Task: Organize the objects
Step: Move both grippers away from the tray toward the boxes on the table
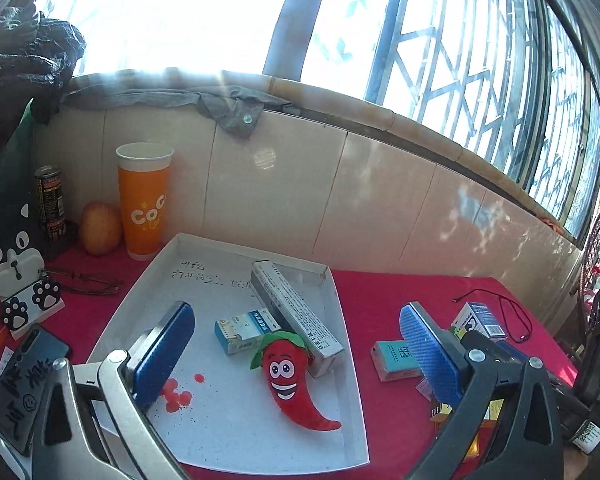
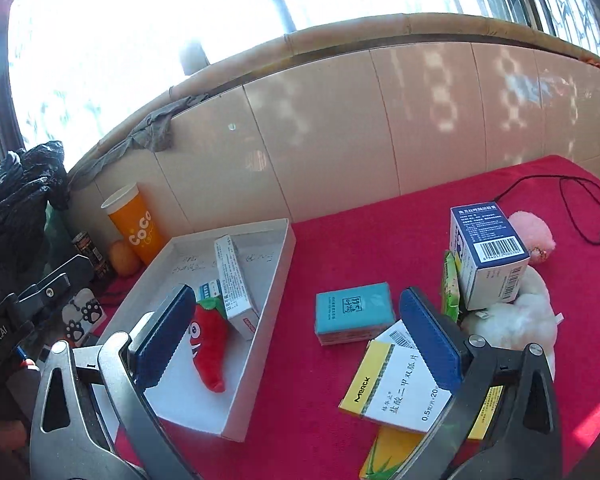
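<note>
Both wrist views look forward and downward along their own fingers, close above the red tabletop (image 1: 380, 304). The left view faces the white tray (image 1: 340, 360); the right view sits further right. The 2 views share the tray (image 2: 256, 344) and teal box (image 2: 354, 308).

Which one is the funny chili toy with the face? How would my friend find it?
Look for the white tray on the red tablecloth. Near its front lies the red chili toy, beside two medicine boxes. It is the only soft thing in there, with a green cap, big eyes and a wide grin.
</note>
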Demonstrator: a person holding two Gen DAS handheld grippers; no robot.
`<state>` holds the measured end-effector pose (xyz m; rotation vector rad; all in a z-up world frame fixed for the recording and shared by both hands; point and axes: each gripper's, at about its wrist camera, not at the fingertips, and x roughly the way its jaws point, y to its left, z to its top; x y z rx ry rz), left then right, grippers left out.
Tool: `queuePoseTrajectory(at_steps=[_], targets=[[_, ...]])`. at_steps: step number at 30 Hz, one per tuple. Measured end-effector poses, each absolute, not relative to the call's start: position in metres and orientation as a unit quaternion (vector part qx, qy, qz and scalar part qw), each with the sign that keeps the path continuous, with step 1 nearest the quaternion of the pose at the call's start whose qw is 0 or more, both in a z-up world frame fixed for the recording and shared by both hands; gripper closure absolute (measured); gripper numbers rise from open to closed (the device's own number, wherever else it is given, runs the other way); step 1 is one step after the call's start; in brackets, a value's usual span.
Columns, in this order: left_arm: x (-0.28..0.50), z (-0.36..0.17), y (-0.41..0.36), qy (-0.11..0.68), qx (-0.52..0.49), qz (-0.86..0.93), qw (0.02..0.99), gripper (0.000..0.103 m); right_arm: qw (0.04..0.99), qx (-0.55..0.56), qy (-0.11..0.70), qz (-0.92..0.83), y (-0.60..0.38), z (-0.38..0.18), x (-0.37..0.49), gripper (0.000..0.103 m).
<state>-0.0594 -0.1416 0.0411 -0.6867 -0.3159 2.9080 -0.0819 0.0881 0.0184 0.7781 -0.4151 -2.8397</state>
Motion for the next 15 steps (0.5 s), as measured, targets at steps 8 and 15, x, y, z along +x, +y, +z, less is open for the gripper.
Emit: queuePoseTrajectory(at_steps=[8, 15], targets=[[-0.066, 0.029, -0.096, -0.057, -0.276, 0.952, 0.116, 0.000, 0.017, 0.238, -0.157, -0.958, 0.158, 0.027, -0.061, 0.000], [-0.075, 0.000, -0.059, -0.045, -0.333, 0.929, 0.154, 0.000, -0.027, 0.244, -0.176, -0.953, 0.214, 0.024, -0.047, 0.000]])
